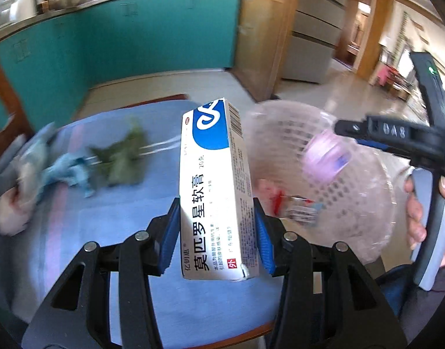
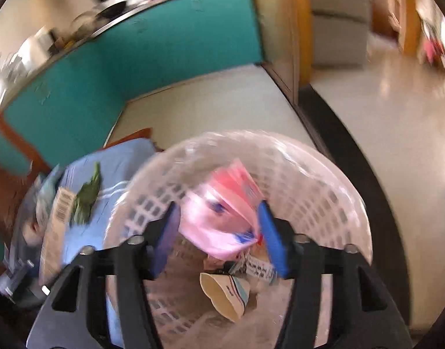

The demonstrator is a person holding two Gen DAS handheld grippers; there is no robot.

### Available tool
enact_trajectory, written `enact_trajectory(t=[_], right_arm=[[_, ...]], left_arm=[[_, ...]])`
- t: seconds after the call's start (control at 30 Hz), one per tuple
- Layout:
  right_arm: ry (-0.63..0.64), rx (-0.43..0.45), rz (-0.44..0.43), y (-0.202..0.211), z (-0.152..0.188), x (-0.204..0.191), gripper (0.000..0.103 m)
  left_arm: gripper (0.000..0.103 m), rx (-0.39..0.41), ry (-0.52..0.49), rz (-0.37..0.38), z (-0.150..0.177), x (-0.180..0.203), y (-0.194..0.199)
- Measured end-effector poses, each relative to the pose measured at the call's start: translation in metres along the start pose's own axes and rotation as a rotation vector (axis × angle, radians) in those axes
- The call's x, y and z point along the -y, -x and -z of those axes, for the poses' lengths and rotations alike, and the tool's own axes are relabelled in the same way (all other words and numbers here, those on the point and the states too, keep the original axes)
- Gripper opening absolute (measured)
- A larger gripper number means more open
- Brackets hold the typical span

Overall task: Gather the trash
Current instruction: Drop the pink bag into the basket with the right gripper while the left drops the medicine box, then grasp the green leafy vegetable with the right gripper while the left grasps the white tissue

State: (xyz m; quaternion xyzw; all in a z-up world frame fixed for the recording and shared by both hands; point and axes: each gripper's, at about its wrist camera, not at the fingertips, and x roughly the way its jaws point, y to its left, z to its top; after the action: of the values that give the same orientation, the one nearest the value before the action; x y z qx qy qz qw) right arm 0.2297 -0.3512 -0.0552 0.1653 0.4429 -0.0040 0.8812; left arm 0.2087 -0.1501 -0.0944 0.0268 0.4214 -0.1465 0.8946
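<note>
My left gripper is shut on a white and blue ointment box, held upright above the blue cloth-covered table, just left of a pale pink perforated basket. My right gripper is shut on a crumpled pink wrapper and holds it over the basket. The right gripper also shows in the left wrist view, above the basket with the pink wrapper. The basket holds a paper cup and a printed wrapper.
On the table lie a green leaf scrap, a crumpled blue wrapper and a pale tissue wad. A teal counter wall stands behind. Shiny floor lies to the right.
</note>
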Motion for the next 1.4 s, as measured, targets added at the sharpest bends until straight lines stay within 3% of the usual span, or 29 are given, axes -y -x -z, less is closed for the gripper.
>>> enact_trajectory(t=[0.17,0.23,0.37,0.5,0.67,0.83,1.07,1.33,1.4], right_arm=[[-0.141,0.027,-0.029,0.007,-0.005,0.027,0.070],[-0.163,0.037,-0.036,0.010,-0.007,0.032,0.070],[-0.226,0.052,-0.046,0.013,-0.013,0.048,0.072],[-0.246,0.030,-0.072,0.009,-0.014,0.050,0.073],[-0.157,0.025,-0.105,0.008,-0.014,0.024,0.073],[-0.058,0.046,-0.167,0.006,-0.016,-0.018,0.073],[0.164,0.043,-0.213,-0.009,-0.004,-0.105,0.073],[0.412,-0.078,-0.299,-0.061,0.024,-0.226,0.073],[0.425,-0.102,-0.276,-0.083,0.024,-0.249,0.073]], left_arm=[[0.051,-0.048,-0.086,0.128,-0.011,0.051,-0.028],[0.058,-0.070,-0.124,0.172,-0.012,0.069,-0.039],[0.075,-0.061,-0.140,0.156,-0.009,0.079,-0.042],[0.077,-0.038,-0.064,0.100,-0.006,0.051,-0.034],[0.082,0.043,0.046,-0.005,0.006,-0.001,-0.002],[0.083,0.077,0.122,-0.107,0.020,-0.048,0.024],[0.084,0.040,0.229,-0.271,0.043,-0.120,0.035],[0.084,0.002,0.366,-0.336,0.068,-0.186,0.042],[0.085,0.002,0.382,-0.337,0.070,-0.193,0.044]])
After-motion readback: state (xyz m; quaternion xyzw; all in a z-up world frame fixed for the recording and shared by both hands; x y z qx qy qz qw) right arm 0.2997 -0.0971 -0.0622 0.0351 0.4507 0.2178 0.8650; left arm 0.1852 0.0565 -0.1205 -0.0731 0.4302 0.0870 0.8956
